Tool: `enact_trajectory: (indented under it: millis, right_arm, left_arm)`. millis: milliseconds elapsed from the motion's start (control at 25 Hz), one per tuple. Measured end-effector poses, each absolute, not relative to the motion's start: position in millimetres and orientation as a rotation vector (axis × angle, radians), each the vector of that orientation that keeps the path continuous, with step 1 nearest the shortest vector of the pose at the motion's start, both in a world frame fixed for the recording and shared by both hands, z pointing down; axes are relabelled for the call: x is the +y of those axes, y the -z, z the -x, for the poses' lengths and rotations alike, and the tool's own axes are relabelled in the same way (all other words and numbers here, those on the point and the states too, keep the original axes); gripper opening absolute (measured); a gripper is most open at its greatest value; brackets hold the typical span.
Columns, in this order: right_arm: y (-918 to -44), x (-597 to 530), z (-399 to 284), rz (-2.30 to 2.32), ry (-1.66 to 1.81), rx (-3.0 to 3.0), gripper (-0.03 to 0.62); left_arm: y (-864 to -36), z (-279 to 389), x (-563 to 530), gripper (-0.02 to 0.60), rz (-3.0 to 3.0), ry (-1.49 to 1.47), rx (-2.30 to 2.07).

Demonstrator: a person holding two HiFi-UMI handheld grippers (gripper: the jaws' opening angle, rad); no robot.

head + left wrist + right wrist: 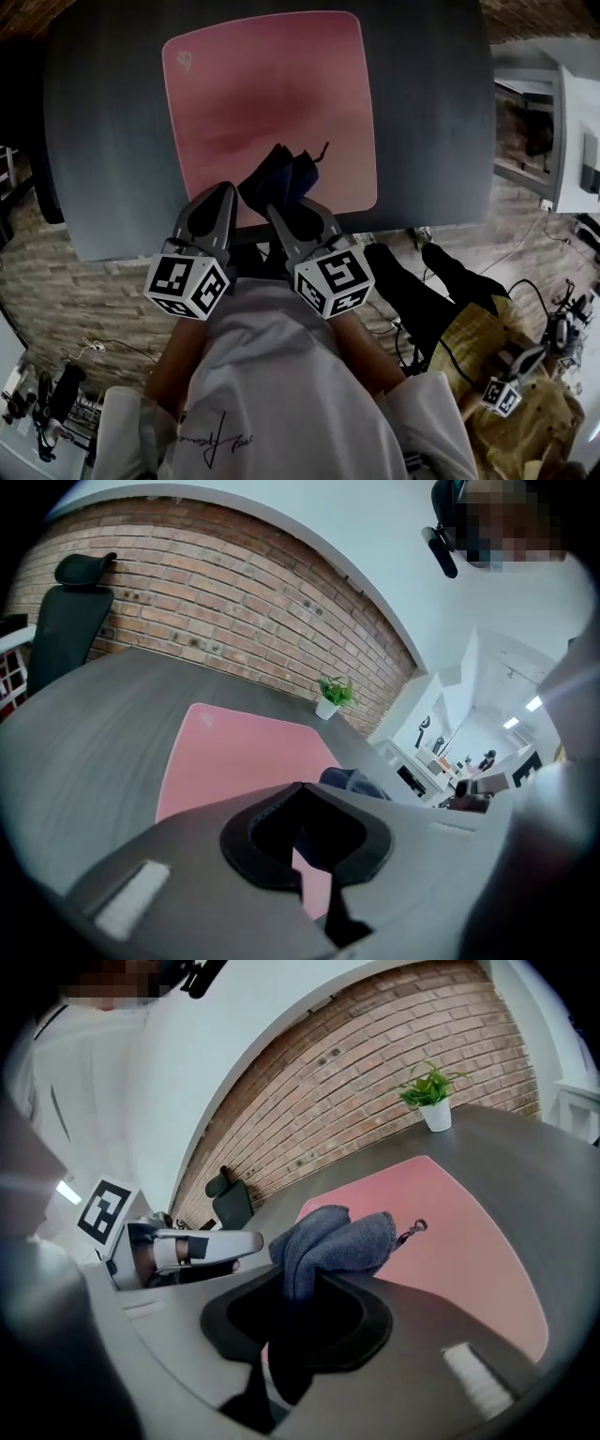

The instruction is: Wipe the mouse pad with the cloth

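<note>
**Getting ready to wipe**

Head view: the dark blue terry cloth sat over the near edge of the pink rounded mouse pad, which stretched ahead of the right gripper.

Left gripper view: the left gripper had its jaws together, empty.

Right gripper view: the jaws were clamped on the cloth.

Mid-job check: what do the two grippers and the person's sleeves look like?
The left gripper and right gripper are grey tapering wedges with black jaw linings. Each carries a white cube with black square markers. The sleeves are white. No cables show on the grippers.
</note>
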State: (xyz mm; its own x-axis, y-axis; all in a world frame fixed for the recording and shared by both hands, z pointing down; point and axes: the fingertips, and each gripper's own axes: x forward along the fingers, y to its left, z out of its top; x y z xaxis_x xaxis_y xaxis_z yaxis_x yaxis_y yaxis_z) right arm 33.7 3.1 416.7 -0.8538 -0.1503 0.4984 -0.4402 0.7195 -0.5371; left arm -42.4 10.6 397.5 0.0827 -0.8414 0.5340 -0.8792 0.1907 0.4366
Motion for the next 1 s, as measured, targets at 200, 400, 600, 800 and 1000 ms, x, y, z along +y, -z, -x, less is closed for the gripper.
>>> enact_trajectory:
  millis: [200,400,600,800,1000]
  right_arm:
    - [-435,-8,-50,-0.493,-0.932,-2.468,0.071]
    - [-453,-32,-74,-0.565,-0.839,-2.432,0.071]
    - [-470,-49,-92,-0.610,-0.745,-2.386,0.071]
    - [-486,-60,-110,-0.648,-0.728,-2.313,0.071]
    - [-503,-63,-117,-0.658,-0.713,-2.245,0.071]
  left_arm:
    - [-403,34,11,0.009,-1.612,-0.071,-1.733]
    - [-418,27,9,0.009,-1.585,-0.092,-1.721]
    - [-434,25,8,0.009,-1.548,-0.095,-1.707]
    - [-444,16,1,0.011,-1.543,-0.089,-1.681]
    - [-445,20,-2,0.011,-1.562,-0.119,-1.683]
